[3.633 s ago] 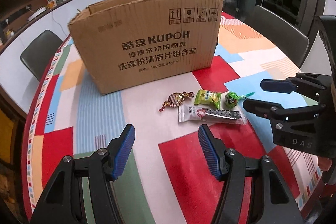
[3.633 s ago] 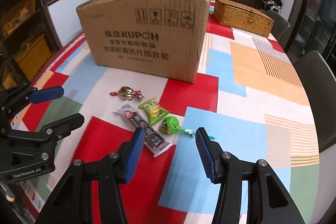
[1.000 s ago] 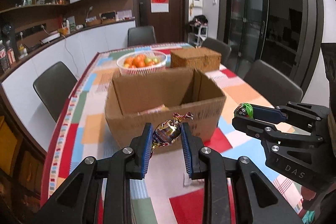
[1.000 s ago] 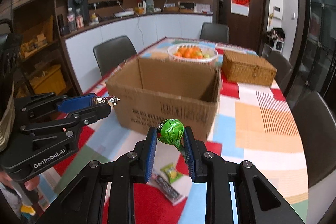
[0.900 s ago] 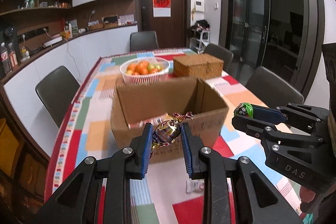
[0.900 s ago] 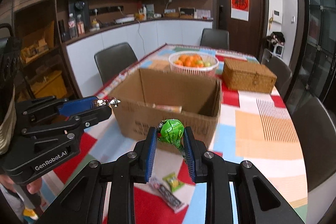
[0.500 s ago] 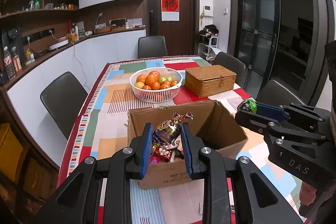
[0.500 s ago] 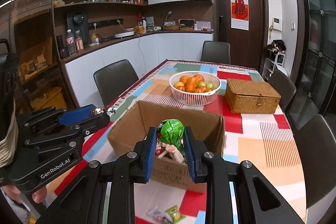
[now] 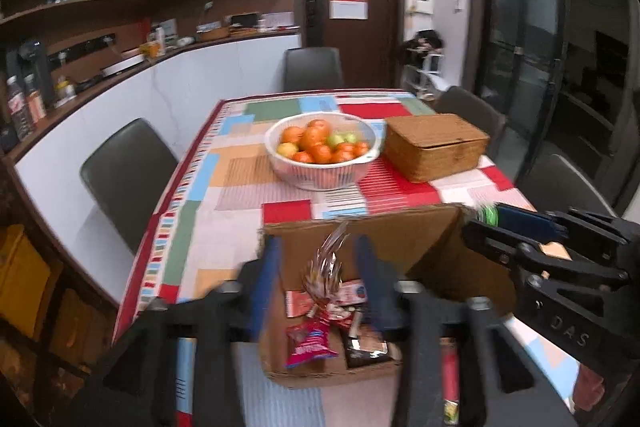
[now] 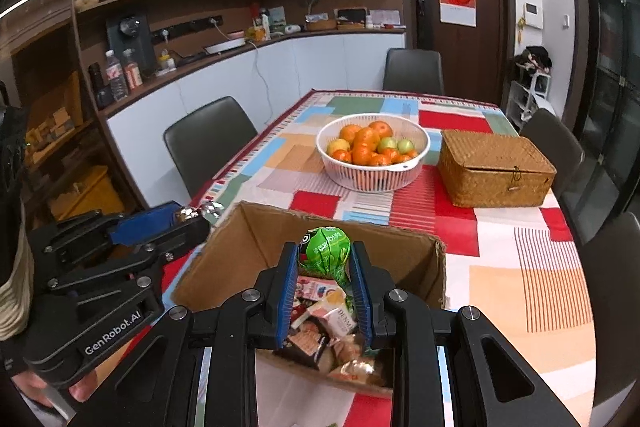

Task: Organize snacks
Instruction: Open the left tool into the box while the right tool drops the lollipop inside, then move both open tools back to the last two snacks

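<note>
Left claw [image 9: 316, 275] opening, foil-wrapped candy [image 9: 326, 281] loose between jaws above open cardboard box [image 9: 436, 227]. Right claw [image 10: 325, 277] pinched green lollipop [image 10: 325, 247]; release only over box interior.

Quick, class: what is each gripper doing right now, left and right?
Left gripper: jaws opening over the cardboard box, foil-wrapped candy between them, apparently released.
Right gripper: shut on the green lollipop, above the box.
</note>
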A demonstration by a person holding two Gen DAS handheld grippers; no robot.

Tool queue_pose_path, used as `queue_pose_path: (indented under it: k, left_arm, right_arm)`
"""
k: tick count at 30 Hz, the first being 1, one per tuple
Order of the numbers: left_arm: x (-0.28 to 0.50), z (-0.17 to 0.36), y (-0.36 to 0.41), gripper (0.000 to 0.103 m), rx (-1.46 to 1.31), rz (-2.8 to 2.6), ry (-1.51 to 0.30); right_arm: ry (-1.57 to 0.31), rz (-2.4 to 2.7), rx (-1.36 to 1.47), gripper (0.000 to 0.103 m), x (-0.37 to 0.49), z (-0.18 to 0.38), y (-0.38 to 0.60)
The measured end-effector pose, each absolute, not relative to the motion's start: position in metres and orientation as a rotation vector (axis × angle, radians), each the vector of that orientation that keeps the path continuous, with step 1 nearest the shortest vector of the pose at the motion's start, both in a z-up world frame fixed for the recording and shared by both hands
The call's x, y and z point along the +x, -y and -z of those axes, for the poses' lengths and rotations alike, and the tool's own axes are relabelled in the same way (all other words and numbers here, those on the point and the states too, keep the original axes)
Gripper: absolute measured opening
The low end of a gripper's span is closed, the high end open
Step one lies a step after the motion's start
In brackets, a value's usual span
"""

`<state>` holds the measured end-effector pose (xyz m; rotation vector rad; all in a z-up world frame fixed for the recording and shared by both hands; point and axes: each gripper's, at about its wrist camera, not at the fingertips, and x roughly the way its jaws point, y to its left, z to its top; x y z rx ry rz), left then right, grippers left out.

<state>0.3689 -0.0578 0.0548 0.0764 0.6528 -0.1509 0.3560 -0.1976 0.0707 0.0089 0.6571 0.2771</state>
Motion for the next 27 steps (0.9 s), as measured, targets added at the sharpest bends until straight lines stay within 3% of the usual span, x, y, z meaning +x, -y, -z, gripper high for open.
queue_pose_path:
  k: [1, 2, 3, 11, 27]
  left_arm:
    - [0.366, -0.053, 0.056, 0.055, 0.069, 0.146, -0.647]
    - [0.363, -0.052, 0.055, 0.055, 0.065, 0.145, -0.647]
    - [0.359, -0.05, 0.055, 0.055, 0.063, 0.145, -0.646]
    - [0.303, -0.027, 0.07, 0.059, 0.1, 0.19, -0.667]
    - [0.24, 0.054, 0.116, 0.06, 0.06, 0.281, -0.915]
  right_arm:
    - [-0.662, -0.265, 0.006, 0.035, 0.356, -0.069, 0.198]
    - [-0.67, -0.236, 0.006, 0.047, 0.358, -0.065, 0.2]
    - [-0.667, -0.226, 0.01, 0.049, 0.357, -0.064, 0.202]
    - [-0.649, -0.22, -0.045, 0.049, 0.313, -0.047, 0.215]
    - [-0.755, -0.21, -0.1, 0.049, 0.233, 0.013, 0.251]
